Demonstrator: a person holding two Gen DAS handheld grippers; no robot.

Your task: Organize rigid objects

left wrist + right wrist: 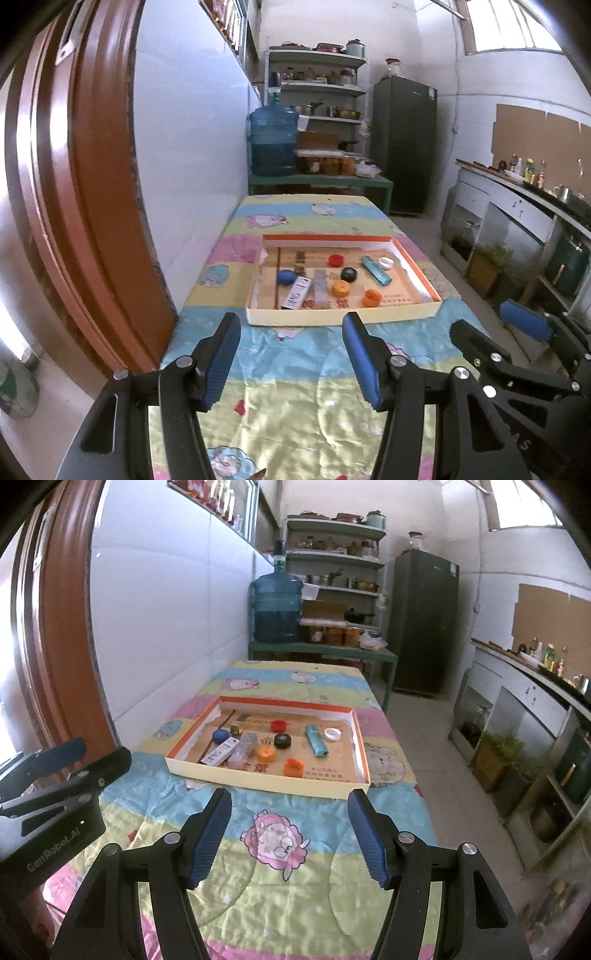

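Note:
A shallow cardboard tray [343, 317] [266, 777] with an orange rim lies on the quilt-covered table. It holds several bottle caps: blue [286, 277] [220, 735], red [336, 260] [279, 724], black [349, 274] [282, 740], white [386, 263] [332, 734] and two orange [372, 297] [293, 767]. A teal tube [376, 270] [316, 740], a white packet [296, 294] [221, 752] and a clear packet [242, 752] lie among them. My left gripper [291, 323] hovers open in front of the tray's near edge. My right gripper [290, 797] is open too, just short of the tray.
A brown door [92, 177] stands close on the left. Beyond the table are a blue water jug [274, 142], shelves with pots and jars [325, 88] and a dark fridge [404, 144]. A counter with bottles [524, 177] runs along the right.

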